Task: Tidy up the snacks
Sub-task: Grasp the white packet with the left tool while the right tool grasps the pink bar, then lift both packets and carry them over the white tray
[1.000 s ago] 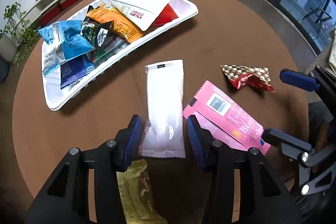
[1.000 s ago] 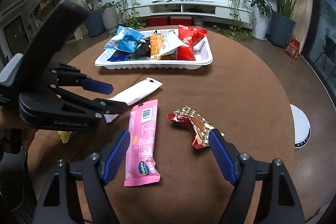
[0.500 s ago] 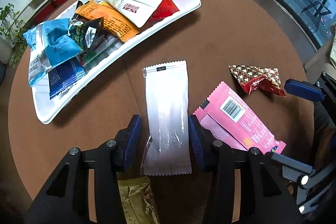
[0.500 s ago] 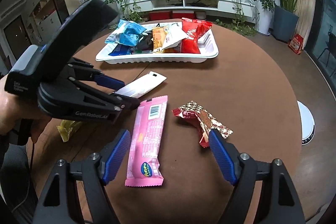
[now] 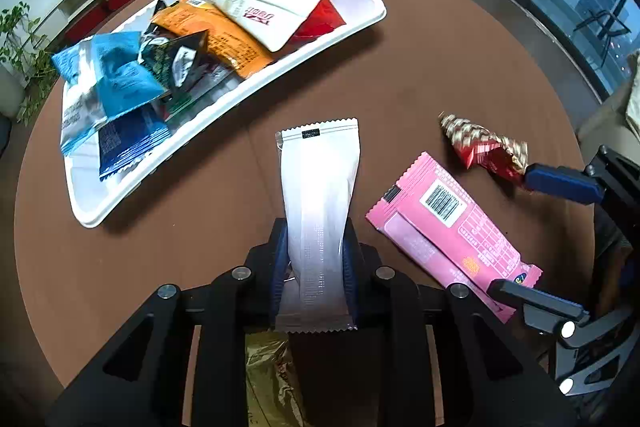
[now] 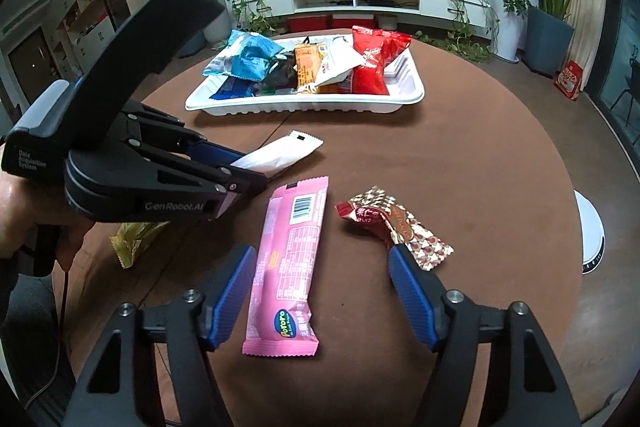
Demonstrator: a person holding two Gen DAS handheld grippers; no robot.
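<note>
My left gripper [image 5: 316, 247] is shut on a long white snack packet [image 5: 320, 179], lifted off the round brown table; it also shows in the right wrist view [image 6: 280, 153]. A white tray [image 5: 352, 27] holding several snack bags stands at the back; it also shows in the right wrist view [image 6: 304, 105]. My right gripper [image 6: 320, 283] is open over a pink snack bar [image 6: 290, 259], its fingers either side of it. A red-and-gold wrapper [image 6: 396, 223] lies just right of the bar.
A gold packet [image 6: 136, 235] lies on the table under my left gripper [image 6: 236, 183]; it also shows in the left wrist view [image 5: 268, 375]. The pink bar [image 5: 448, 223] and red-gold wrapper [image 5: 480, 143] lie right of the white packet. Plants and a TV shelf stand beyond the table.
My left gripper has closed on the white packet and raised its near end. My right gripper has moved forward over the pink bar and stays open.
</note>
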